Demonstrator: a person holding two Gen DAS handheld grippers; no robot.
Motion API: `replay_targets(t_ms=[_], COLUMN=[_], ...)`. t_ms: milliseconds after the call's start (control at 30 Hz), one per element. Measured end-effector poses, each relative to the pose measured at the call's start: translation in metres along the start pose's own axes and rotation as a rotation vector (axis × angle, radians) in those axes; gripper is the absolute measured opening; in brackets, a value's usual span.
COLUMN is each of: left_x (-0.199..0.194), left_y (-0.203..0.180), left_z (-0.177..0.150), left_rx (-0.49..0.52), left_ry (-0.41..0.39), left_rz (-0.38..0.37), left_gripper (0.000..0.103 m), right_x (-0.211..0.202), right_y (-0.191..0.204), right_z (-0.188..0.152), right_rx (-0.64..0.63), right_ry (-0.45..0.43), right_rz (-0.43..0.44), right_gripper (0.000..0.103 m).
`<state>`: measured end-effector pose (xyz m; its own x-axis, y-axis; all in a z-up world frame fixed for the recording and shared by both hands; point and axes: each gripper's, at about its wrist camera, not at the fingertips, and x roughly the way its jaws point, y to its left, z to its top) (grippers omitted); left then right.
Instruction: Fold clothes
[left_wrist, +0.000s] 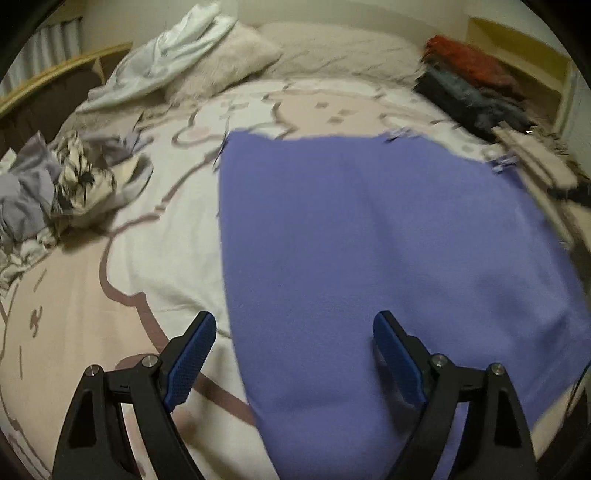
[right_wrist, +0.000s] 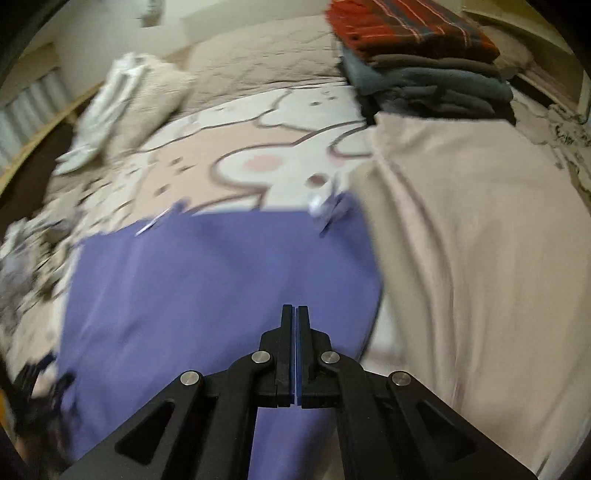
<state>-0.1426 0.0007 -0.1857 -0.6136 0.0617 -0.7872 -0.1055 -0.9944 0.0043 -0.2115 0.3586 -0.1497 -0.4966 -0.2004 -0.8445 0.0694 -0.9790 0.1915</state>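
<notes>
A purple cloth lies spread flat on the bed. It also shows in the right wrist view. My left gripper is open and empty, held just above the cloth's near left part, its left finger over the bedspread. My right gripper is shut with nothing between the fingers, hovering over the cloth's near right part. Both views are motion-blurred.
A stack of folded clothes with a red plaid piece on top sits at the far right. A beige garment lies right of the purple cloth. A heap of unfolded clothes lies at left. A pillow and white cloth lie at the head.
</notes>
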Motion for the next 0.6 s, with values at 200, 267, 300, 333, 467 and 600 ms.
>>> replay_targets(t_ms=[200,267,300,333,467,600], left_x=[-0.038,-0.044,-0.047,-0.05,-0.053,-0.041], left_y=[-0.053,-0.075,-0.086,-0.097,-0.137,-0.17], left_z=[-0.003,-0.005,-0.006,-0.007,-0.013,-0.024], left_rx=[0.096,0.131,0.148,0.165,0.236,0.311], left_ry=[-0.098,-0.116,-0.126,-0.135,-0.147,-0.118], left_rz=[-0.134,-0.183,-0.207,-0.232,-0.285,-0.261], left_gripper=[0.087,0.087,0.087,0.087,0.087,0.087], right_x=[-0.029,-0.031,-0.033,-0.036,-0.058,-0.067], right_y=[-0.003,-0.006,-0.01,-0.013,-0.022,-0.026], right_z=[-0.107,-0.133,-0.145,-0.149,-0.157,-0.165], right_rx=[0.07,0.118,0.14,0.157,0.278,0.365], right_ry=[0.132,0.157,0.158,0.146,0.086,0.058], right_rz=[0.093,0.105,0.113,0.116,0.177,0.229], right_gripper=[0.0,0.0,0.0,0.0,0.0,0.001])
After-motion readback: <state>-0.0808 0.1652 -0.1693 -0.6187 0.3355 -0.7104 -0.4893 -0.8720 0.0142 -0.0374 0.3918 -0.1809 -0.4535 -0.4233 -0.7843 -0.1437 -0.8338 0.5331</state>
